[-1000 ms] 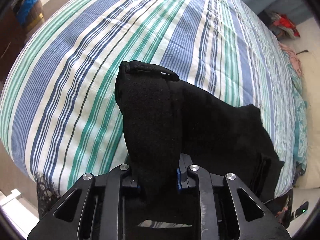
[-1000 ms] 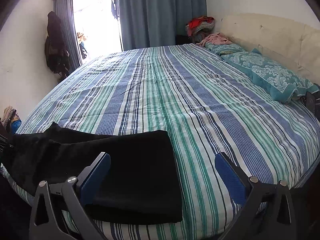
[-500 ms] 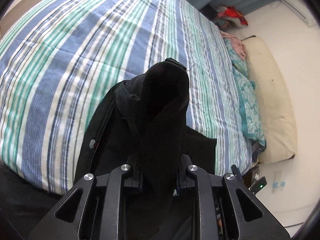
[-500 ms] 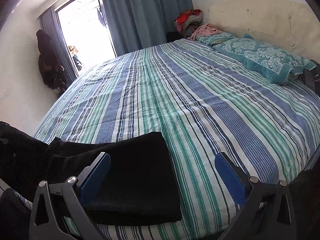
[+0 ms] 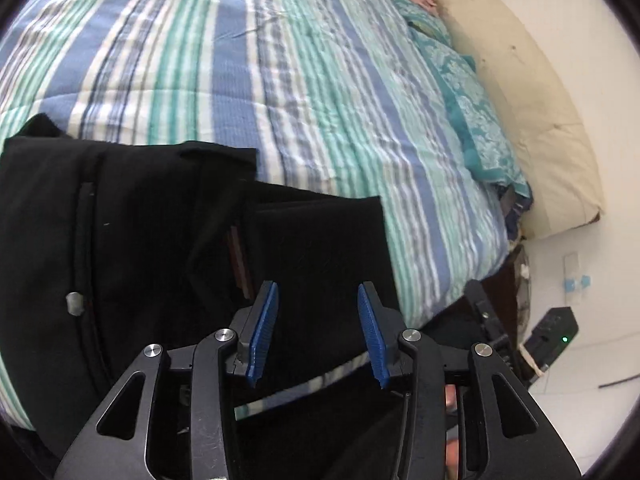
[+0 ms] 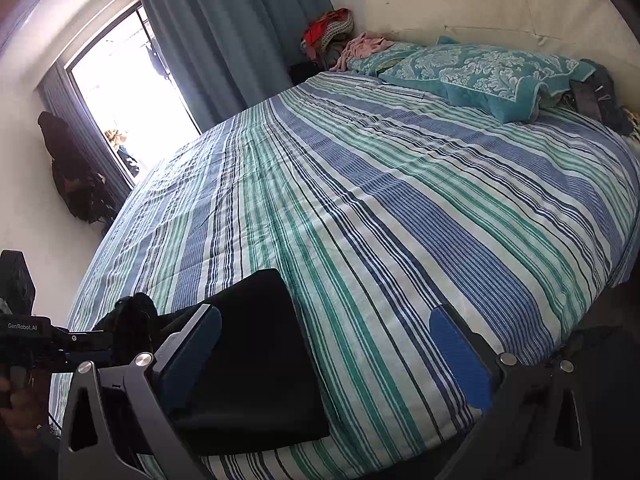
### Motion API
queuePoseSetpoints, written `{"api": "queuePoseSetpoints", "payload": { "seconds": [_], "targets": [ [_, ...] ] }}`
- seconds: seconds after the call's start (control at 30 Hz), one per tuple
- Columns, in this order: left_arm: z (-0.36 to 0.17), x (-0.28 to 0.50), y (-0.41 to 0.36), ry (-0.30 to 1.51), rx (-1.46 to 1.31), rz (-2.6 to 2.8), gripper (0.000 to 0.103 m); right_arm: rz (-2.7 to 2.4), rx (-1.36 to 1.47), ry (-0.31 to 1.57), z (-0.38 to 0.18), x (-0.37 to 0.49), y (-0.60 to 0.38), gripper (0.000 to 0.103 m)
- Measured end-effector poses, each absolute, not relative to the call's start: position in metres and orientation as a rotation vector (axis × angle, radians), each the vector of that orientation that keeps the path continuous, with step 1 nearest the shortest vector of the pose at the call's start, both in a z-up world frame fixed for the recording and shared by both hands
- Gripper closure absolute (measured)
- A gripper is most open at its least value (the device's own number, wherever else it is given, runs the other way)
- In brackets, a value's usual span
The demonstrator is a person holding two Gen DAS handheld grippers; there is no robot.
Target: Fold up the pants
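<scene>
Black pants (image 5: 120, 240) folded, matte rectangle

Daylight floods in through the window (image 6: 120, 120), blown out to pure white. The striped bedspread (image 6: 360, 200) is sharp in the right wrist view, smeared by motion blur in the left. The black pants (image 5: 120, 240) lose all detail in shadow. Heavy fisheye bending, dark vignette at corners.

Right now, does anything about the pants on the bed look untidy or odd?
Yes. The pants are not stacked evenly: the upper layer lies askew, with a corner sticking out near the left edge, and they reach the edge of the bed. Nothing looks damaged.
</scene>
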State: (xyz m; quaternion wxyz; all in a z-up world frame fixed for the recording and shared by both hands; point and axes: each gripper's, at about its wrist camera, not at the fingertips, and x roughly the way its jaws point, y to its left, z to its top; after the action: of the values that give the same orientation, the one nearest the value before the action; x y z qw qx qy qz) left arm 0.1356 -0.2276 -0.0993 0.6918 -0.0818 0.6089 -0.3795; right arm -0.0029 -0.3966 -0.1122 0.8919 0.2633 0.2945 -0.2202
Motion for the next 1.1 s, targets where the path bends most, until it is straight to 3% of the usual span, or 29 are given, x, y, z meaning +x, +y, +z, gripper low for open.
{"api": "queuePoseSetpoints", "payload": {
  "seconds": [0.07, 0.27, 0.4, 0.57, 0.77, 0.87, 1.0, 1.1],
  "targets": [
    [-0.074, 0.127, -0.229, 1.278, -0.15, -0.894, 0.045, -0.463, 0.576, 0.588, -0.112, -0.008, -0.401, 0.0],
    [-0.029, 0.142, -0.157, 1.065, -0.121, -0.759, 0.029, -0.313, 0.655, 0.468, -0.101, -0.015, -0.404, 0.0],
    [-0.047, 0.164, -0.095, 1.048, -0.163, -0.562, 0.029, 0.014, 0.658, 0.521, -0.098, 0.015, -0.369, 0.0],
    [-0.095, 0.159, -0.037, 1.057, -0.261, -0.358, 0.029, 0.361, 0.394, 0.737, -0.101, 0.072, -0.272, 0.0],
    [-0.137, 0.138, 0.002, 0.993, -0.279, -0.187, 0.029, 0.328, 0.222, 0.966, -0.122, 0.154, -0.224, 0.001],
    [-0.148, 0.139, 0.011, 1.02, -0.24, -0.156, 0.029, 0.136, -0.072, 1.059, -0.15, 0.179, -0.221, 0.002],
    [-0.144, 0.138, 0.017, 0.994, -0.266, -0.168, 0.029, -0.213, 0.094, 0.973, -0.134, 0.169, -0.295, 0.004],
    [-0.148, 0.143, 0.008, 1.009, -0.242, -0.175, 0.029, -0.163, 0.298, 0.917, -0.115, 0.15, -0.334, 0.004]
  ]
}}
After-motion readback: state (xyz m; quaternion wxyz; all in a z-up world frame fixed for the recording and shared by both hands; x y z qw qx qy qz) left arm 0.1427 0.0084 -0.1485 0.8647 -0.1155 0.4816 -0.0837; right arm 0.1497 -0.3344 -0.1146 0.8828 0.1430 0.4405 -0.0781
